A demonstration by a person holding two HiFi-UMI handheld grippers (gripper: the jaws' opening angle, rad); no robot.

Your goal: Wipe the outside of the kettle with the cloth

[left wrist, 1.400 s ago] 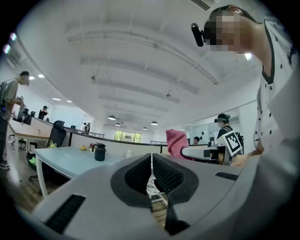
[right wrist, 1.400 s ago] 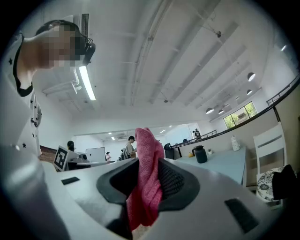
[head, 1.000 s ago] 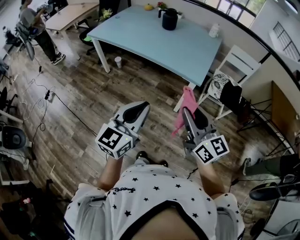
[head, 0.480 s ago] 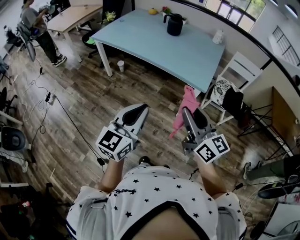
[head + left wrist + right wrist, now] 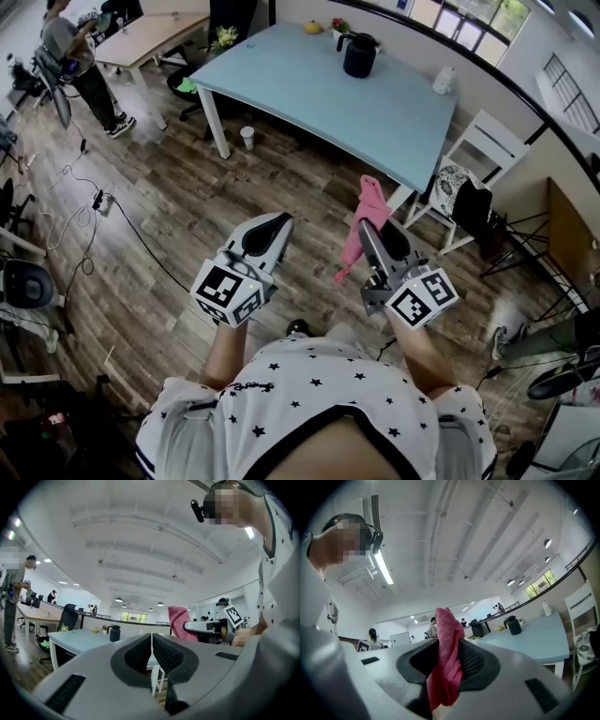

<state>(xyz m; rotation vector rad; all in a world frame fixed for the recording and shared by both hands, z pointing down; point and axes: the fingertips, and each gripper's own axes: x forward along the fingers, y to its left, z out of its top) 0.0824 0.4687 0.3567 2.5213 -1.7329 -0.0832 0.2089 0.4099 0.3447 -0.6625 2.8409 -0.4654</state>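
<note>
My right tongs [image 5: 366, 225] are clenched on the pink cloth [image 5: 373, 197], which sticks up past the tips and trails down below them. My left tongs [image 5: 275, 222] are pressed together on nothing, just beside the right pair. The black kettle [image 5: 360, 54] stands on the pale blue bench [image 5: 309, 89], well ahead of both tongs, near its far edge.

1. The wooden floor [image 5: 187, 206] between the person and the counter [image 5: 309, 94] is open; only a paper cup [image 5: 247, 138] stands by the near left leg.
2. The counter's near and middle parts are bare, leaving the kettle [image 5: 360, 54] at the far edge open from the front.
3. A small plant [image 5: 338, 25] stands just beside the kettle's left; a bottle [image 5: 442, 80] stands apart near the right edge.
4. A white chair [image 5: 489, 139] blocks the near right corner.
</note>
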